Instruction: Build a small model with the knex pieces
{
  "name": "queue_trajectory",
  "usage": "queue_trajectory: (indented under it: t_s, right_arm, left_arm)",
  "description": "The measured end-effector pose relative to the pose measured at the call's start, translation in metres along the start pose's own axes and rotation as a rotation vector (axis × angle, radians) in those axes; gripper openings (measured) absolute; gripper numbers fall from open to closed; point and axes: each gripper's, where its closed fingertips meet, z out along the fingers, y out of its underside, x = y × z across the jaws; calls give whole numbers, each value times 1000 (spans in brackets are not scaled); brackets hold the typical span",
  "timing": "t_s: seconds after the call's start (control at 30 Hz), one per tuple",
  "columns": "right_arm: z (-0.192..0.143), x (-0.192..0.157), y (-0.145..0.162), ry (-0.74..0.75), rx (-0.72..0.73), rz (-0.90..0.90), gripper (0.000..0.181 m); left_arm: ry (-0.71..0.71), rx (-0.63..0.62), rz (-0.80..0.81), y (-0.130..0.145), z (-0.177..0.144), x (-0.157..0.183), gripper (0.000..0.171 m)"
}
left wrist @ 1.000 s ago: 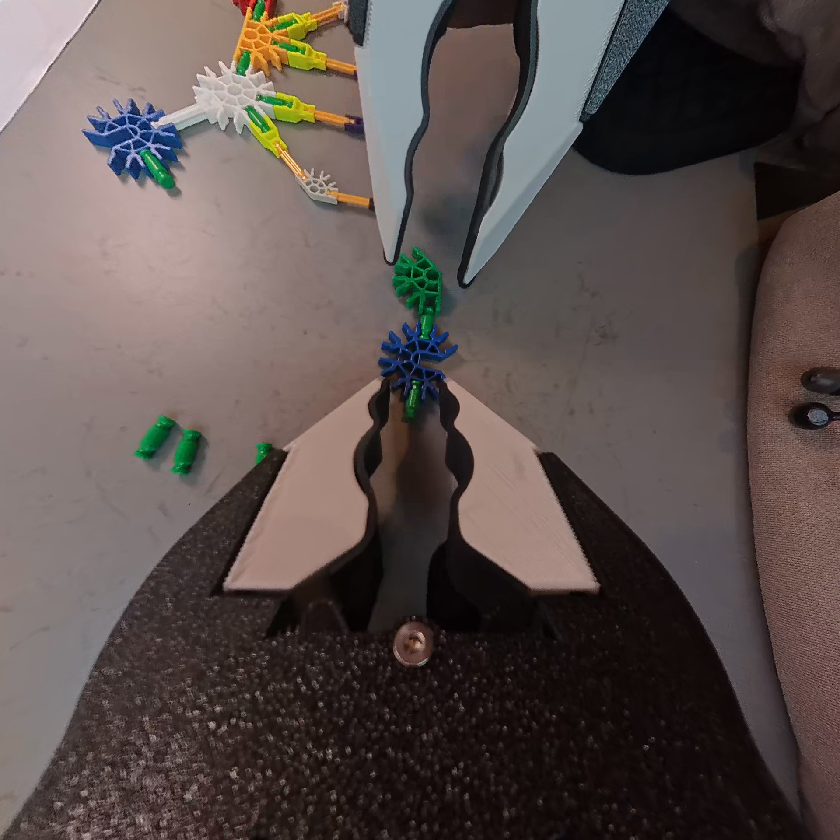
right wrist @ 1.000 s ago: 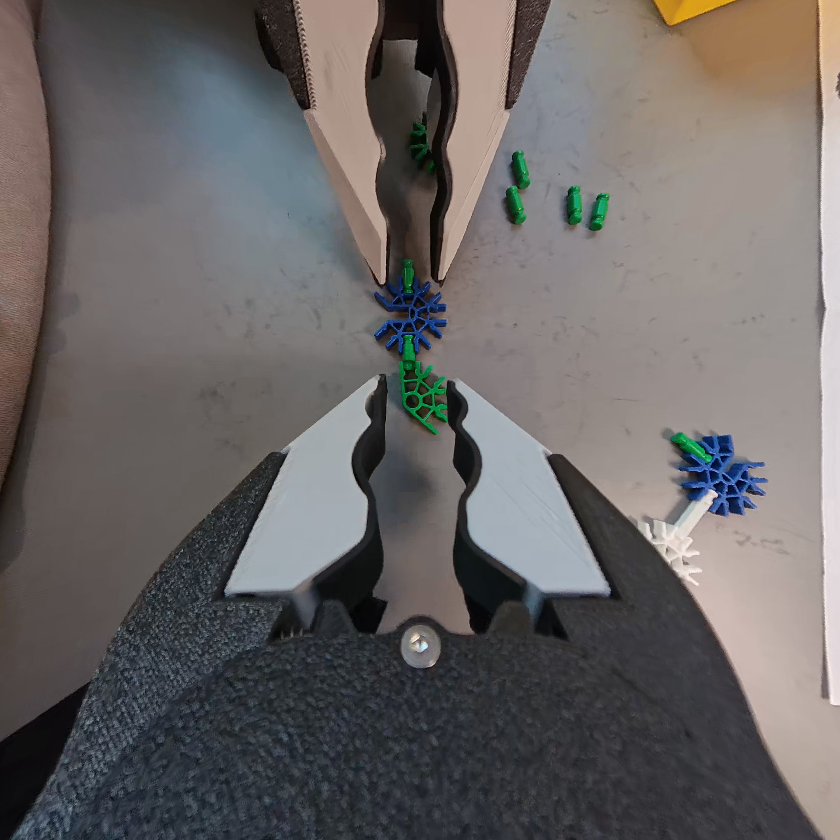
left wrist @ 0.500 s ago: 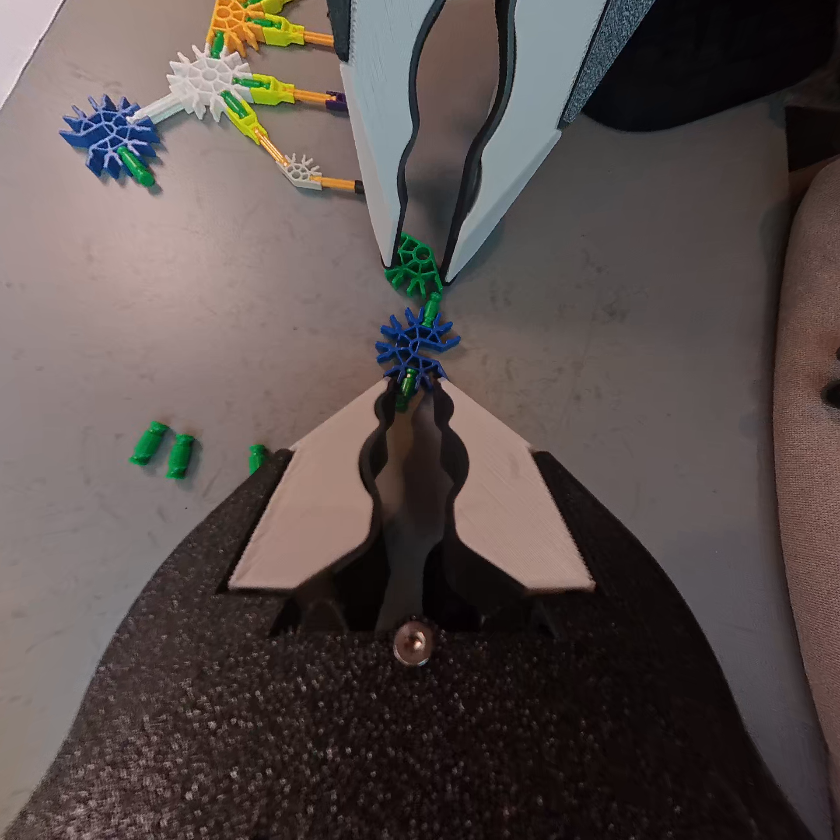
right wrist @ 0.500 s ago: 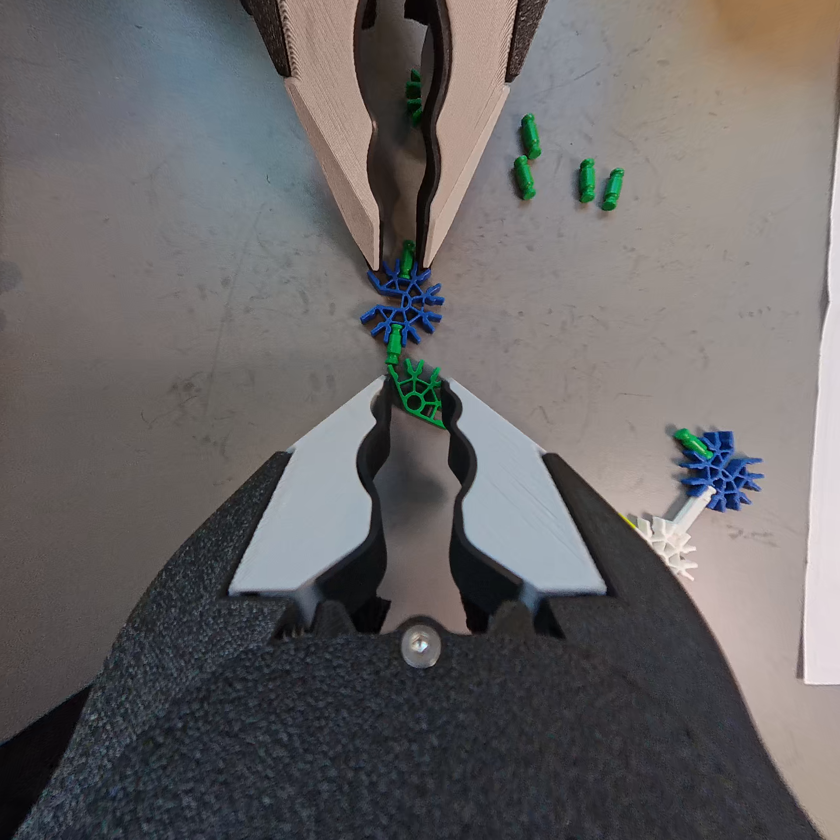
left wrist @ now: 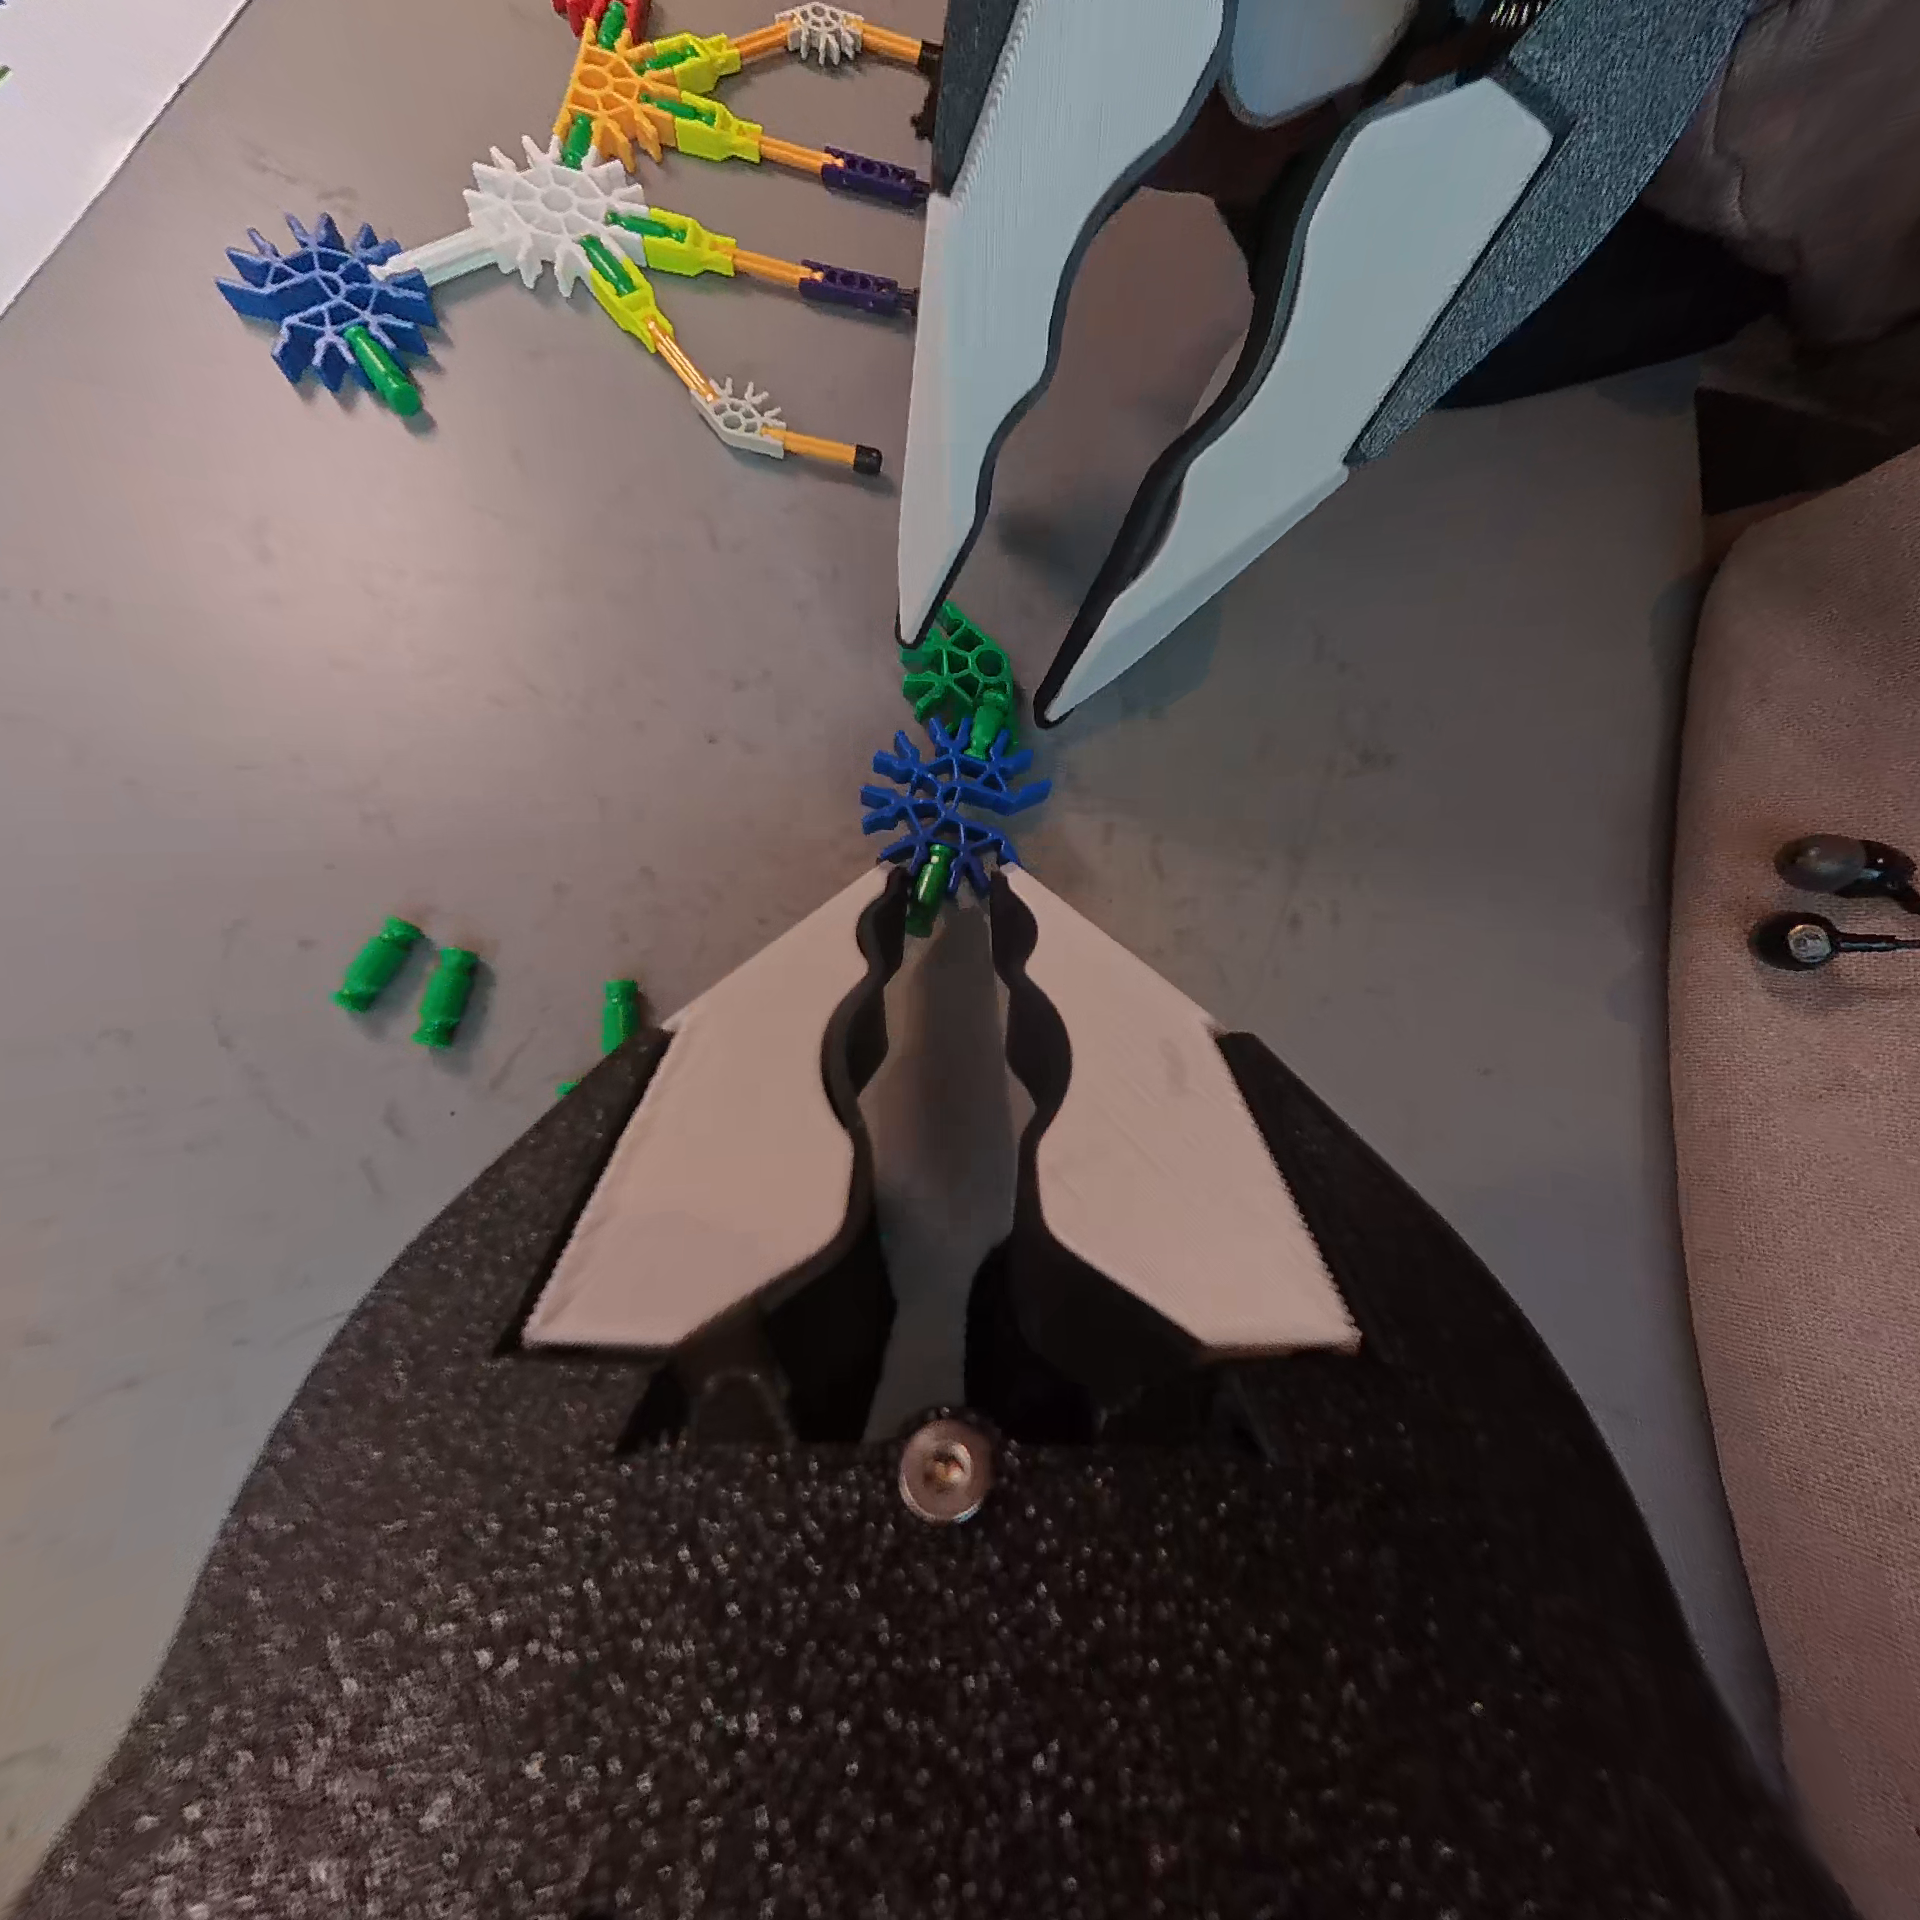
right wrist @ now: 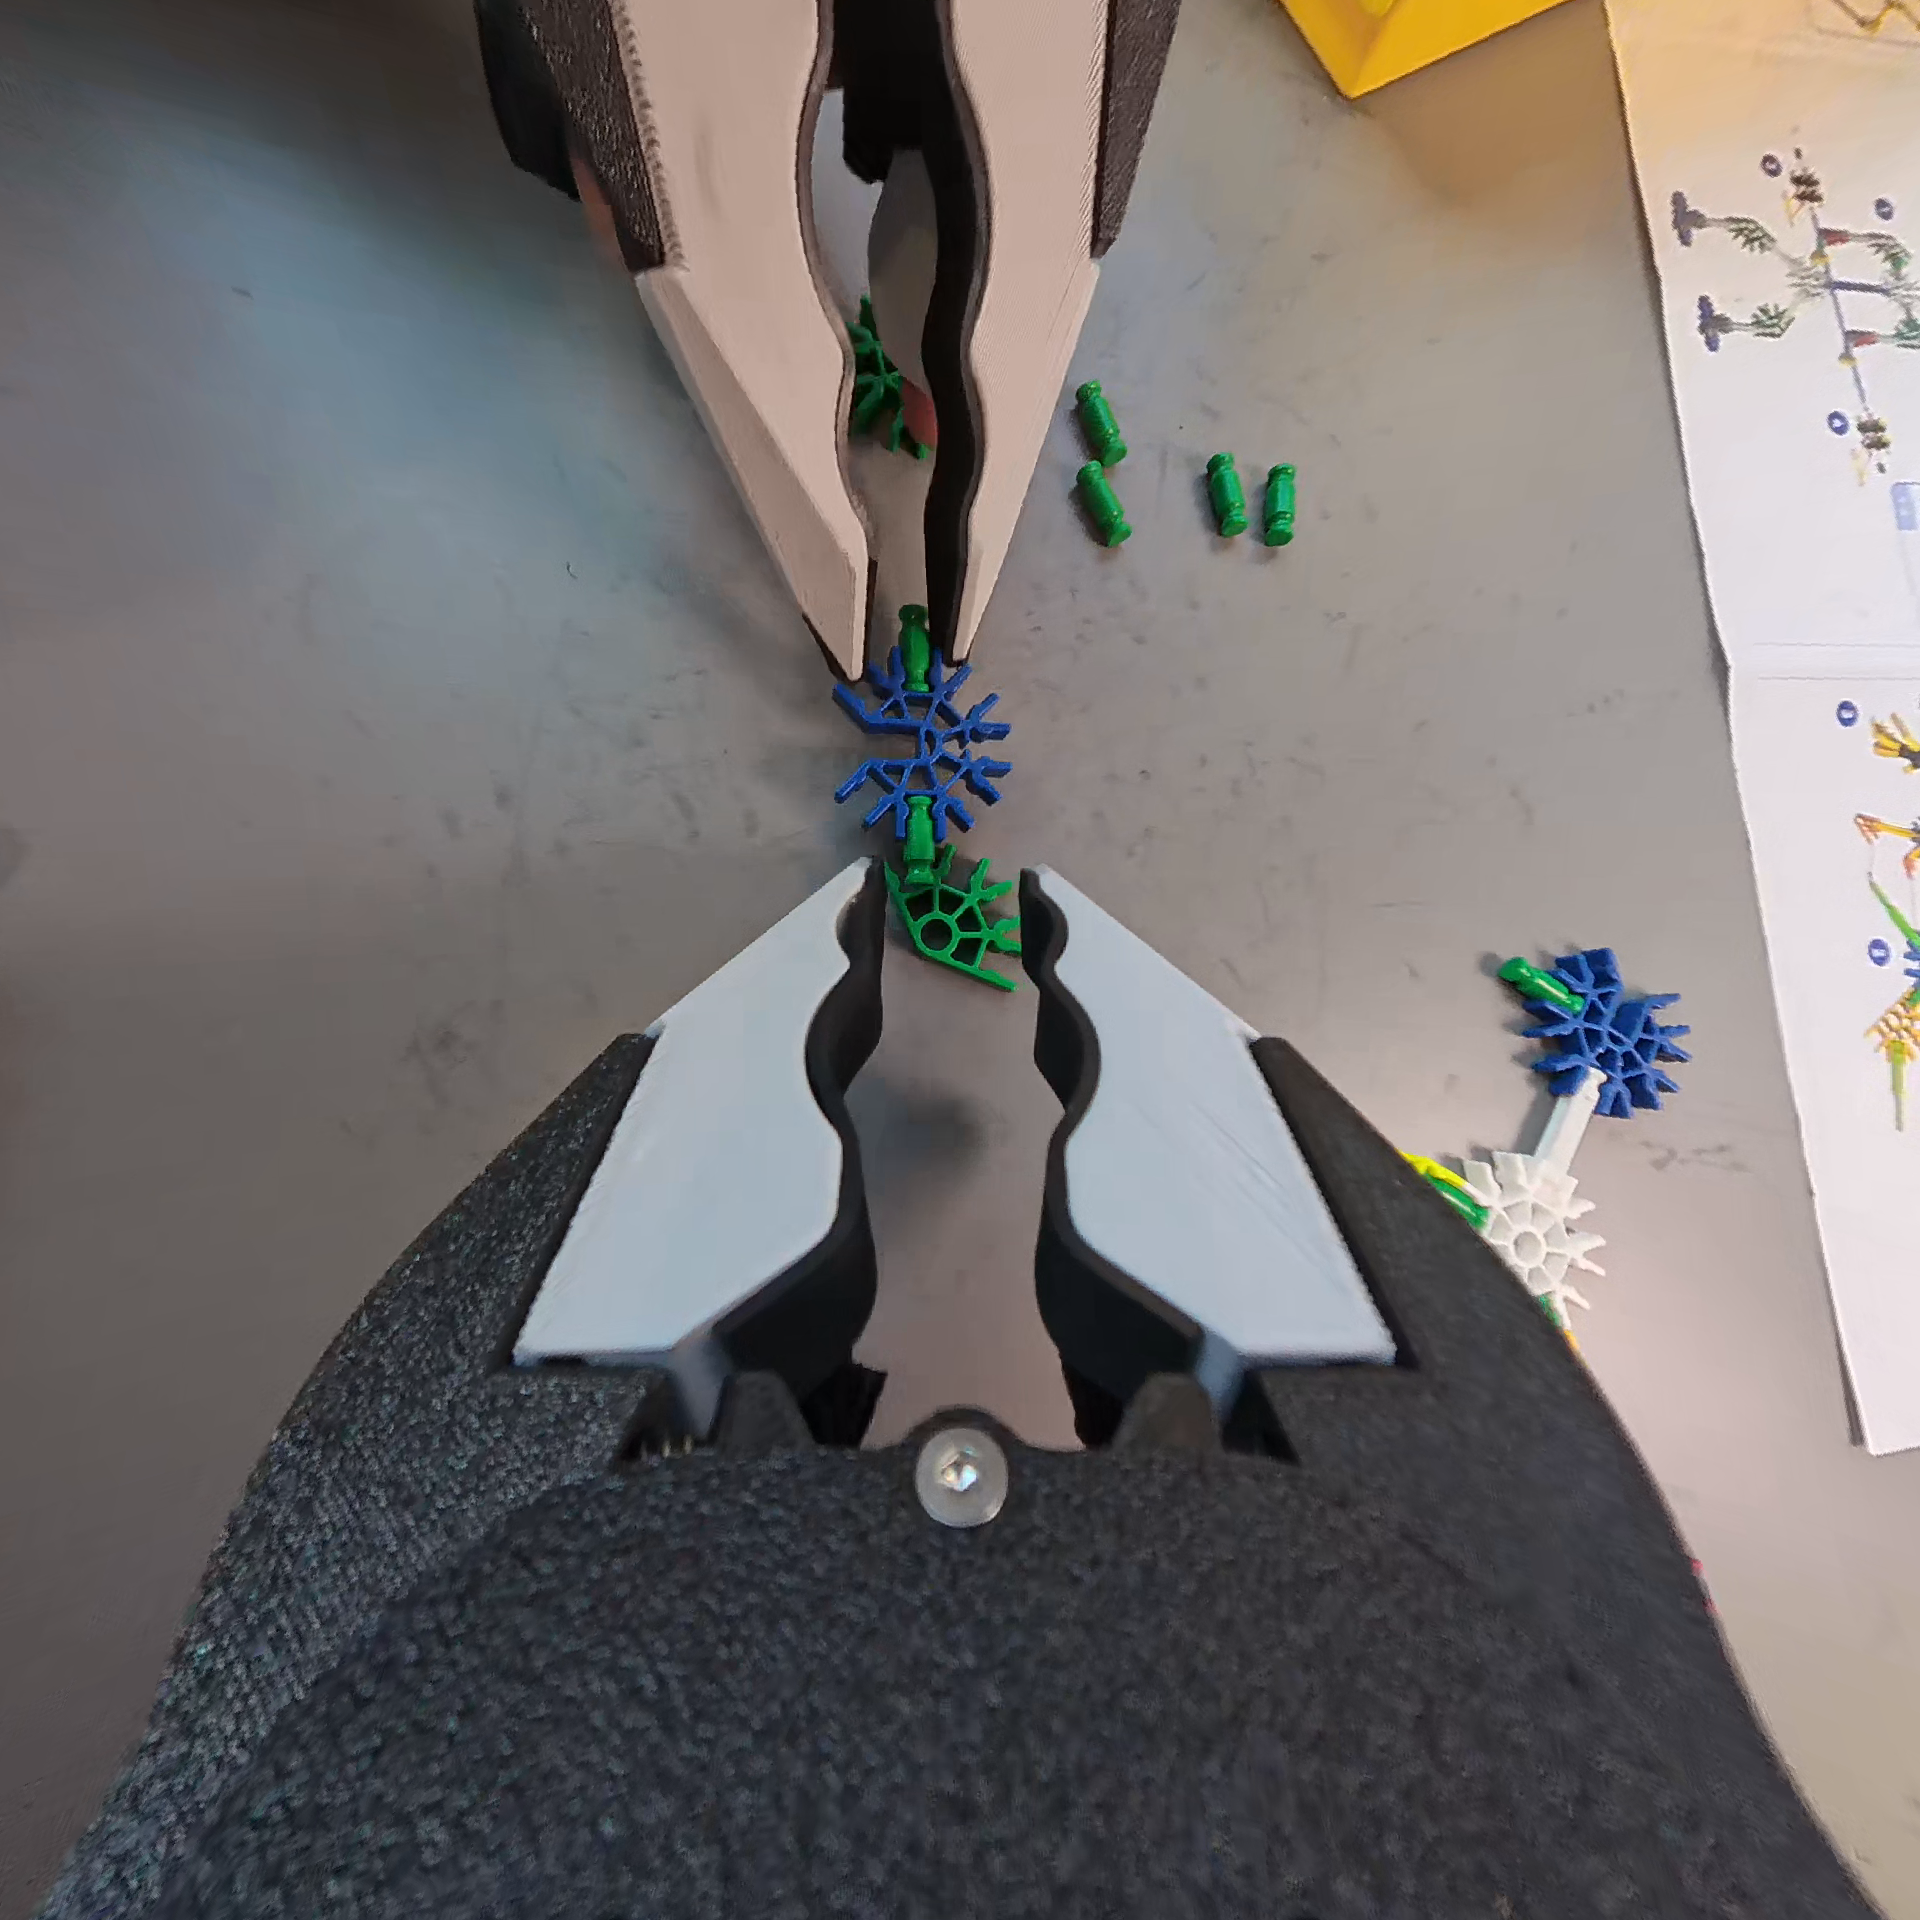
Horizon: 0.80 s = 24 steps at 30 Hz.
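Two hand-held grippers meet nose to nose over a small green-and-blue connector piece on the grey bench (left wrist: pixel 312 644).

The left gripper (left wrist: pixel 940 883) has its tan fingers drawn close around a short green rod (left wrist: pixel 928 883) plugged into the blue snowflake connector (left wrist: pixel 951 795); whether they actually press on it is hard to tell. The right gripper (right wrist: pixel 951 883) is spread, its pale blue fingers either side of the green fan connector (right wrist: pixel 951 920), one tip touching or nearly so. Loose green rods (right wrist: pixel 1184 478) lie just beside the left gripper, one partly hidden by its body in the left wrist view. A coloured rod assembly (left wrist: pixel 582 218) is cut off by the right gripper and the top edge. Earbuds (left wrist: pixel 1829 904) rest on a beige cushion (left wrist: pixel 1808 1351) at the bench's edge.
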Motion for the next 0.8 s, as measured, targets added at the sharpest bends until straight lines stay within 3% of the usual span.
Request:
queue_trajectory:
  t_s: [0.3, 0.8]
  right_arm:
    - [2, -6, 0, -54, -10, -33, 4]
    - [5, -5, 4, -204, -175, -74, 0]
  left_arm:
    - [-38, -41, -20, 3, 3, 1, 15]
    - [-14, -67, 0, 7, 7, 9, 11]
